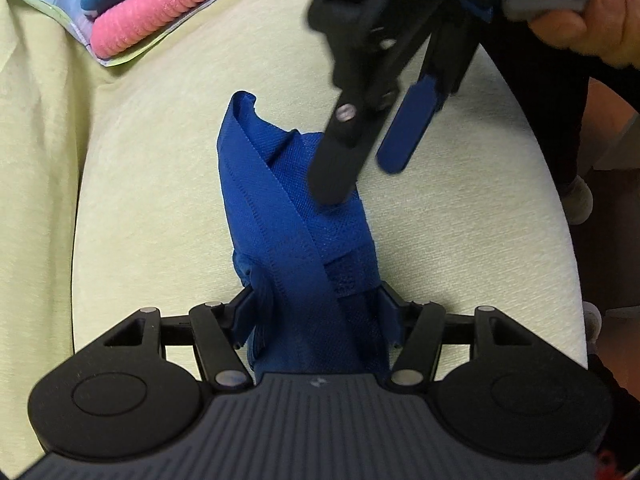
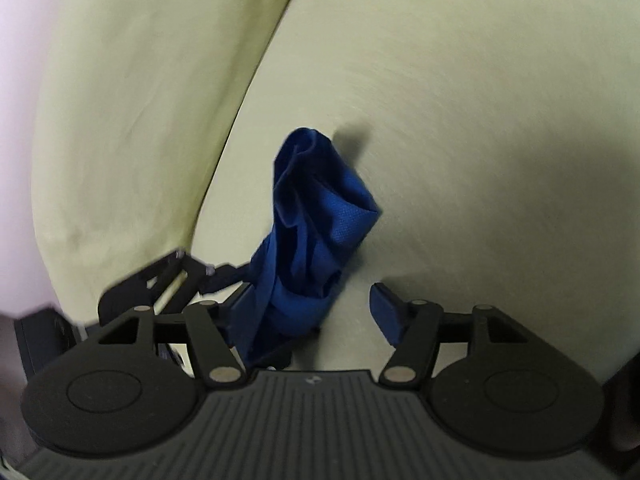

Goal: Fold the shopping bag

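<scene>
One blue bag (image 1: 296, 216), two claws (image 1: 316, 312) (image 1: 360, 176), one pink towel (image 1: 160, 8).

We had two fisheye views, one mounted on each gripper and looking forward along its fingers. The left wrist camera looked down steeply and closely on the bag (image 1: 296, 216), with the cushion (image 1: 160, 184) filling the frame behind it and the right gripper (image 1: 360, 164) entering from the upper right. The right wrist camera sat just as near, facing the same bag (image 2: 316, 216) from another side. Both views shared the bag and the cushion (image 2: 460, 140).
</scene>
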`<action>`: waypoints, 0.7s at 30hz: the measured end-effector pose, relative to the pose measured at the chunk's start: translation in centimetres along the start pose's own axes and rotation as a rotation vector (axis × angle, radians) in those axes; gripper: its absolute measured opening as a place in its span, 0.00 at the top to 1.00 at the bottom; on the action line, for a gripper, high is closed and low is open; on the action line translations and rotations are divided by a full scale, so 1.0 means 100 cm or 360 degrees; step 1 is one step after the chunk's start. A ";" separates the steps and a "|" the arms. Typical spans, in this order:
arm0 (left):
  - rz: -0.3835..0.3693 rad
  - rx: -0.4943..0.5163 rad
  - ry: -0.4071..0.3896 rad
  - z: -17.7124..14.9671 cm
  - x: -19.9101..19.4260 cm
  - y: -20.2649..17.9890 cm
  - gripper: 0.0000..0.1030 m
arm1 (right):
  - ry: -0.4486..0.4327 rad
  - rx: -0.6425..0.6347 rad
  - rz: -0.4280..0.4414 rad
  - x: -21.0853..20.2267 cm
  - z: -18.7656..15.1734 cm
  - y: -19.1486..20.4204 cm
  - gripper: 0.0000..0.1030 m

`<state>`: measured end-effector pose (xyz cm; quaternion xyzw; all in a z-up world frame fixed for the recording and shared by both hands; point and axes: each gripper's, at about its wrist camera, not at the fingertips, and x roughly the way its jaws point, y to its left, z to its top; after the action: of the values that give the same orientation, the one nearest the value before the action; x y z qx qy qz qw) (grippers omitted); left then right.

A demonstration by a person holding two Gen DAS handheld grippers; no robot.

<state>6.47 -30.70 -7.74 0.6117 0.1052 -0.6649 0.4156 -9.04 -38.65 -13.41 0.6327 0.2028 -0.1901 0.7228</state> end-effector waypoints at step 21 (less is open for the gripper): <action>0.0054 -0.0071 0.0018 0.002 -0.001 -0.010 0.40 | -0.0160 -0.0285 -0.0352 0.038 -0.005 0.050 0.66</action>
<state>5.60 -30.15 -7.98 0.6079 0.1118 -0.6516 0.4398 -3.18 -37.58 -11.35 0.5290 0.2510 -0.2812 0.7603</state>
